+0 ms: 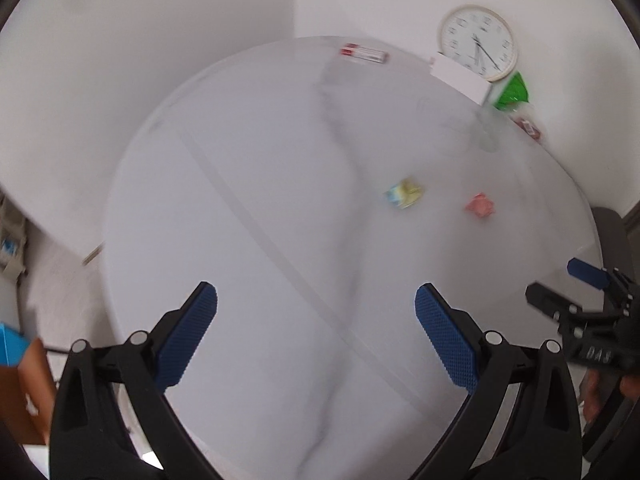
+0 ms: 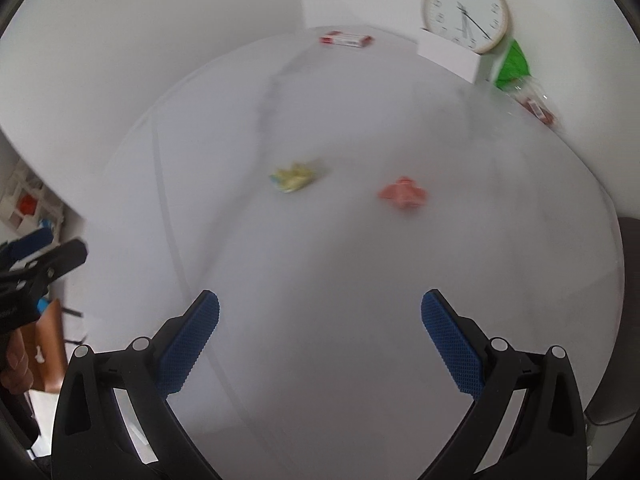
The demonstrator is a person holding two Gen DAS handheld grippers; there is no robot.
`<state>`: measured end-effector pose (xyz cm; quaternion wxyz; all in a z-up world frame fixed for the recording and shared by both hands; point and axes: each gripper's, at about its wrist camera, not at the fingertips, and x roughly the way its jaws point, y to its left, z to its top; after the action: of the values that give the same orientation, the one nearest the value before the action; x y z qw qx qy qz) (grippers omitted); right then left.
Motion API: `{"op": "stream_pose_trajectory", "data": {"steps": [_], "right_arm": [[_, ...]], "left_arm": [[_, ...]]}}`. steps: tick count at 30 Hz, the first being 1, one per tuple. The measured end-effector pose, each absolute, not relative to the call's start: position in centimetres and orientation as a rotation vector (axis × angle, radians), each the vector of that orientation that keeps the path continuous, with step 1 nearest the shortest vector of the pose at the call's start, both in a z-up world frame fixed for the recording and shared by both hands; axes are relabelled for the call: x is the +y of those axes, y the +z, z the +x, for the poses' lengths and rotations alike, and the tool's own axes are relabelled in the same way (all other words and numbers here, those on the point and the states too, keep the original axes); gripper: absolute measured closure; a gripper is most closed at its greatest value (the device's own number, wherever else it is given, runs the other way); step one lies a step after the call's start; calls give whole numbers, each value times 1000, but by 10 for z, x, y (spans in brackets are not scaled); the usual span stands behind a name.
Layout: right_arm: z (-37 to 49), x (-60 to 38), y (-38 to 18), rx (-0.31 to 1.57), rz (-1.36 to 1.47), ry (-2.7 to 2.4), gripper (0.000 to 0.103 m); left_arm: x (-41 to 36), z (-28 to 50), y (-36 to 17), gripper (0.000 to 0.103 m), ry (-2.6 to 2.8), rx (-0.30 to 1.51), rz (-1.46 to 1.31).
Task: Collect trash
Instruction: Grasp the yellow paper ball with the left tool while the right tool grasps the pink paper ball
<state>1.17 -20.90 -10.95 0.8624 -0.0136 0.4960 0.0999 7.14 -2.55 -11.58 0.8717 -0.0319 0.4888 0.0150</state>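
Looking along the left gripper, its jaws stand wide apart and empty above the near part of a round white table. A yellow wrapper and a pink wrapper lie far right, apart from each other.

From the right gripper, likewise spread and empty, the pink wrapper sits ahead; approaching low and straddling it seems best. Clock, white box and green bag stand farther back, not blocking.

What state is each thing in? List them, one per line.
Left hand-held gripper: open, holding nothing.
Right hand-held gripper: open, holding nothing.
Yellow wrapper: crumpled, lying loose on the table.
Pink wrapper: crumpled, lying apart from the yellow one.
Clock: upright against the wall.
White box: standing before the clock.
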Motion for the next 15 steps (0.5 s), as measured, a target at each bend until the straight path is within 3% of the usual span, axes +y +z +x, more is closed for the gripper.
{"op": "stream_pose_trajectory", "data": {"steps": [8, 15], "right_arm": [[53, -268, -143, 1094, 76, 149, 3], [83, -316, -167, 1126, 188, 108, 3]], "left_arm": [[-98, 185, -187, 11, -88, 1165, -5], [-125, 250, -246, 37, -48, 1260, -40]]}}
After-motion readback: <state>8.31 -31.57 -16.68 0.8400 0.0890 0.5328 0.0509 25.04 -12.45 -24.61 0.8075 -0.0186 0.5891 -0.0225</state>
